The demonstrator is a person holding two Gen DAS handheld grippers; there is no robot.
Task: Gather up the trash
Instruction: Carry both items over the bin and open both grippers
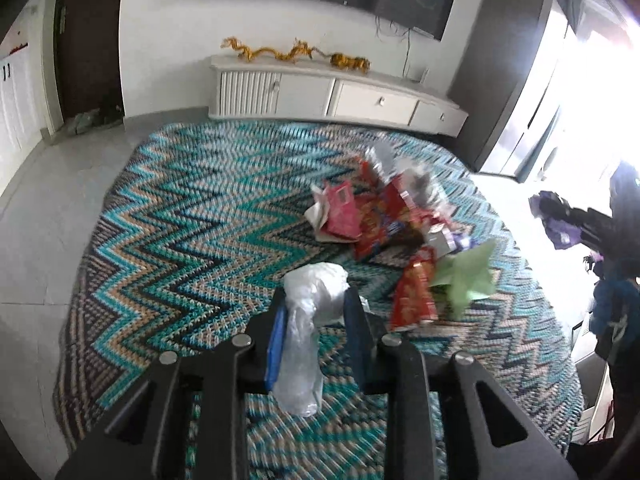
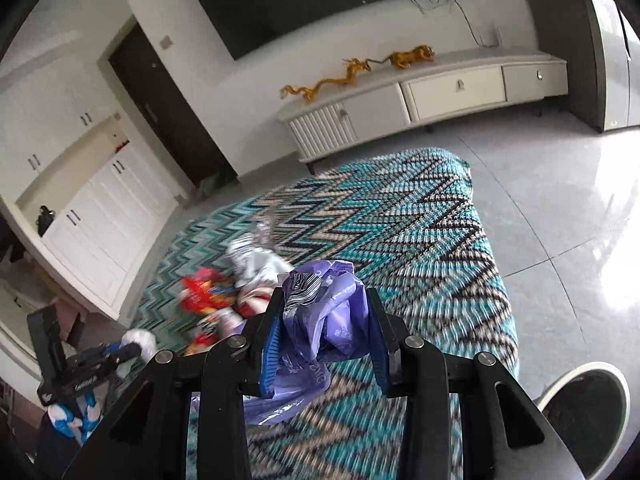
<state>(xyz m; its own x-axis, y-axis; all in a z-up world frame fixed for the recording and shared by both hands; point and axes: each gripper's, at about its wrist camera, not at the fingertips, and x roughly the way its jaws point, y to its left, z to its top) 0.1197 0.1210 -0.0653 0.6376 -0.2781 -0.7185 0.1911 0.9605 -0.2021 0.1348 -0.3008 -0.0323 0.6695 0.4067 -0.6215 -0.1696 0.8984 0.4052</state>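
Note:
My left gripper [image 1: 314, 300] is shut on a crumpled clear plastic bag [image 1: 308, 312] and holds it above the zigzag rug [image 1: 180, 240]. A pile of trash [image 1: 384, 216] lies on the rug ahead and to the right: red snack wrappers, silver foil, a pink packet and a green scrap [image 1: 464, 276]. My right gripper [image 2: 324, 300] is shut on a crumpled purple plastic bag [image 2: 328, 312], above the rug [image 2: 400, 220]. The pile [image 2: 224, 292] shows blurred to its left. Each gripper shows at the other view's edge: the right gripper [image 1: 560, 220] and the left gripper [image 2: 120, 354].
A white TV cabinet [image 1: 340, 96] with gold dragon figures stands against the far wall under a dark TV. Grey tile floor [image 2: 560, 200] surrounds the rug. White cupboards [image 2: 92, 232] and a dark door are on the left. A shoe [image 2: 584, 408] is at the lower right.

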